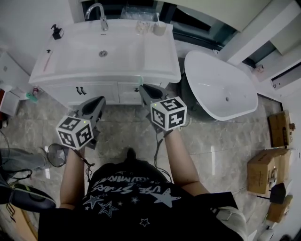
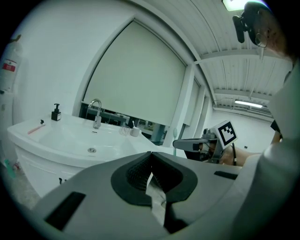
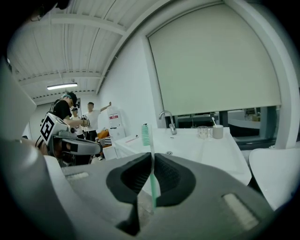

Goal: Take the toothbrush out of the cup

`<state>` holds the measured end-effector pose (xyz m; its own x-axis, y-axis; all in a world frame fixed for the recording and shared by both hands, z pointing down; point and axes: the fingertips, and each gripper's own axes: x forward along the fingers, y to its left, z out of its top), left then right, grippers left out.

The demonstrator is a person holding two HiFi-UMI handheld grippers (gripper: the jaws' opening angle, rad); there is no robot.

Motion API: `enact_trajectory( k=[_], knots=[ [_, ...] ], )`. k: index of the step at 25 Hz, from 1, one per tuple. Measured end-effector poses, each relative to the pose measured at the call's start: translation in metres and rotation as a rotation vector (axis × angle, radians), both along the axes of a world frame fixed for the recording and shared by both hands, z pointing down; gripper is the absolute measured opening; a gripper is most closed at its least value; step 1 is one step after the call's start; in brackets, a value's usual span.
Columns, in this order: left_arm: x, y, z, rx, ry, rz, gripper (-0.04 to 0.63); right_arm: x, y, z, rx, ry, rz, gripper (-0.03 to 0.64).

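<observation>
My right gripper [image 3: 152,160] is shut on a green toothbrush [image 3: 146,136], which stands upright between the jaws with its bristle head on top. The left gripper view also shows that toothbrush [image 2: 175,137] at the tip of the right gripper [image 2: 177,144]. A white cup [image 3: 218,131] with a white-handled brush in it stands beside a clear glass [image 3: 202,132] at the back of the washbasin [image 1: 141,61]. My left gripper [image 2: 150,158] is shut with nothing in it. In the head view both grippers, left [image 1: 99,100] and right [image 1: 143,88], hover in front of the vanity, well short of the white cup [image 1: 160,29].
A pink toothbrush [image 1: 47,60] lies on the basin's left side, near a black soap dispenser [image 1: 57,32] and the faucet [image 1: 98,14]. A white bathtub [image 1: 221,87] stands to the right. Cardboard boxes [image 1: 265,169] sit on the floor at far right. People stand in the background [image 3: 89,117].
</observation>
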<state>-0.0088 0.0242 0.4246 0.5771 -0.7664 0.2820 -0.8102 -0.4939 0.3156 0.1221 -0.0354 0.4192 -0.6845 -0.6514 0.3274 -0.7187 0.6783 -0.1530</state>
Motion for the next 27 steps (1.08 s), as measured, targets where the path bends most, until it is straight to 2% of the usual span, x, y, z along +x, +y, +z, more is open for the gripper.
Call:
enact_trajectory(
  k=[7, 12, 27],
  knots=[
    [-0.029, 0.035, -0.006, 0.005, 0.01, 0.034, 0.006, -0.03, 0.046, -0.005, 0.003, 0.045, 0.017, 0.021],
    [-0.038, 0.071, -0.007, 0.003, 0.031, 0.09, 0.006, -0.043, 0.087, -0.004, -0.005, 0.056, 0.052, 0.021],
    [-0.081, 0.159, -0.002, 0.005, 0.06, 0.147, 0.006, -0.091, 0.192, 0.002, 0.004, 0.093, 0.081, 0.021]
  ],
)
